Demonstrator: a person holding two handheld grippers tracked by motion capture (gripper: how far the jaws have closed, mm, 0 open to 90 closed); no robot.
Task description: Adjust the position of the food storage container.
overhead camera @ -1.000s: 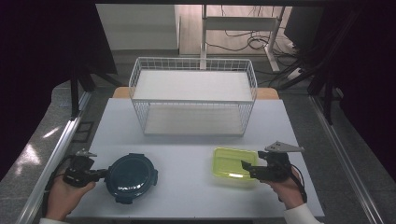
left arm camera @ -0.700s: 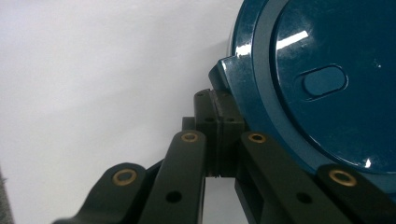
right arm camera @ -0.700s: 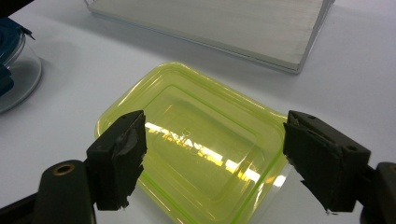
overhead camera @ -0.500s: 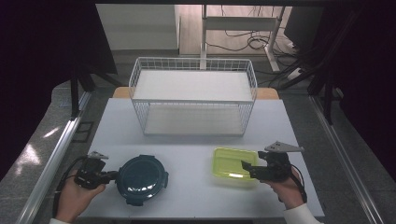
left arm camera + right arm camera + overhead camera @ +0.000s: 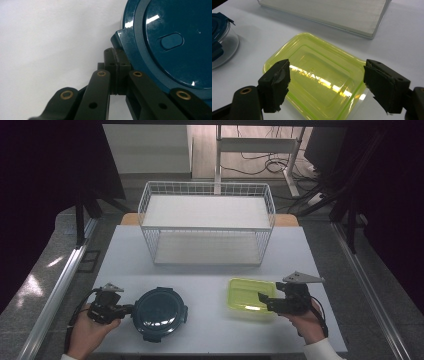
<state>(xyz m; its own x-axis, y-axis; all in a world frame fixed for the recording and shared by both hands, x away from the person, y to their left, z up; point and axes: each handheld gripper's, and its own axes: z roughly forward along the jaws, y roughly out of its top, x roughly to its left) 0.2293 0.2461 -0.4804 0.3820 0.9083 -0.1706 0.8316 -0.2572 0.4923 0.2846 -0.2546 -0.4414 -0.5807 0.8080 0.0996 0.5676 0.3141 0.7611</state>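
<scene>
at the table's near edge your left gripper point(image 5: 121, 310) pinches the round container point(image 5: 159, 312) latch tab, right gripper point(image 5: 265, 301) gapes wide over the green container point(image 5: 246, 294)

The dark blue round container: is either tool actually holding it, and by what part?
Yes. The left gripper is shut on a side latch tab of the round container. The right gripper is open, holding nothing.

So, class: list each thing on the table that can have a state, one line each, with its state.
Round blue container: lid on, upright.
Yellow-green container: lidless, empty.
Wire basket: upright, empty.
Left tongs: shut on the blue lid's tab.
Right tongs: open, either side of the yellow-green container.
</scene>
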